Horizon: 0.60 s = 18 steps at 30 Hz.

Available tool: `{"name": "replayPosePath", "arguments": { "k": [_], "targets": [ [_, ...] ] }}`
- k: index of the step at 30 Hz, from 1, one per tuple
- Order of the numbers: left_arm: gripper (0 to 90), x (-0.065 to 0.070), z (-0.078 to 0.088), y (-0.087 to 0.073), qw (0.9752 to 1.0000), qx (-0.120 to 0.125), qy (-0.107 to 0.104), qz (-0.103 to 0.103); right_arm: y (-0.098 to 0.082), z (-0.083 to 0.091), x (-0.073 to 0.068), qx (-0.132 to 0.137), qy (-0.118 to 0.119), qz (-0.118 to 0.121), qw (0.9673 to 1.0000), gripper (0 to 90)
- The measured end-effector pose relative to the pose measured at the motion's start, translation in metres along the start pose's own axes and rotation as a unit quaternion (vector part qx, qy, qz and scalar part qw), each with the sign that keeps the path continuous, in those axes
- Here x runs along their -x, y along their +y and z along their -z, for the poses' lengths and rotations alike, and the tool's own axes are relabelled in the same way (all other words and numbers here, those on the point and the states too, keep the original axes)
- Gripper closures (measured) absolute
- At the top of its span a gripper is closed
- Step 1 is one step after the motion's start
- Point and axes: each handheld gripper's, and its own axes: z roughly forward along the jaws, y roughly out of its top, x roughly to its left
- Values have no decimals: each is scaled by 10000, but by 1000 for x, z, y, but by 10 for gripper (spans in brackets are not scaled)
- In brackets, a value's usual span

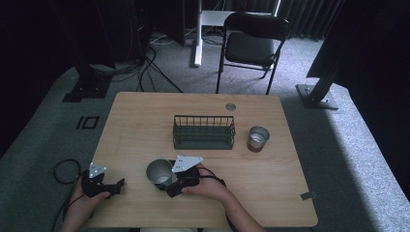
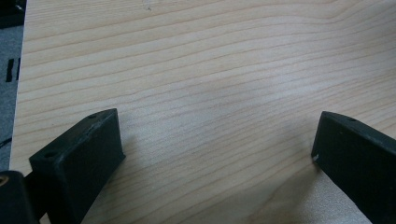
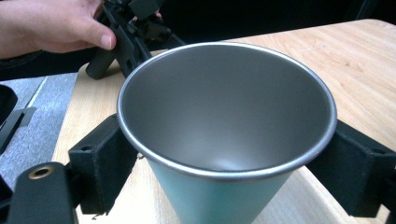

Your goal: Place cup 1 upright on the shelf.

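**A:** ok high view first. The right gripper point(image 1: 167, 186) sits at about 6 o'clock on the desk point(image 1: 270, 179), jaws either side of a metal cup point(image 1: 158, 173) standing upright near the front edge. The left gripper point(image 1: 115, 186) is at 8 o'clock by the desk's front left corner, well apart from the cup. A wire basket point(image 1: 203, 131) stands mid-desk, and a second smaller cup point(image 1: 257, 138) is at 3 o'clock from it.

**B:** and the left gripper view? are those jaws holding anything?

**A:** nope, jaws spread wide with just bare desk point(image 2: 210, 70) wood between them.

**B:** right gripper view?

**A:** the cup point(image 3: 224, 140) is right up close, upright, silver rim, teal-ish outside. One jaw stands at its 9 o'clock and one at its 3 o'clock, both snug against the wall under the rim, so it looks gripped. At 11 o'clock you see the other hand point(image 3: 51, 25) on the left gripper point(image 3: 123, 32).
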Motion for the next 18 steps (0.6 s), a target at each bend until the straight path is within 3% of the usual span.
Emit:
{"name": "replayPosePath", "arguments": {
  "k": [7, 18],
  "targets": [
    [25, 0, 0, 0, 10000, -2, 1, -1, 9, 10, 6, 218, -72, -129, 9997, 131],
    [25, 0, 0, 0, 10000, -7, 3, -13, 17, 22, 14, 242, -163, -151, 9995, 131]
  ]
}}
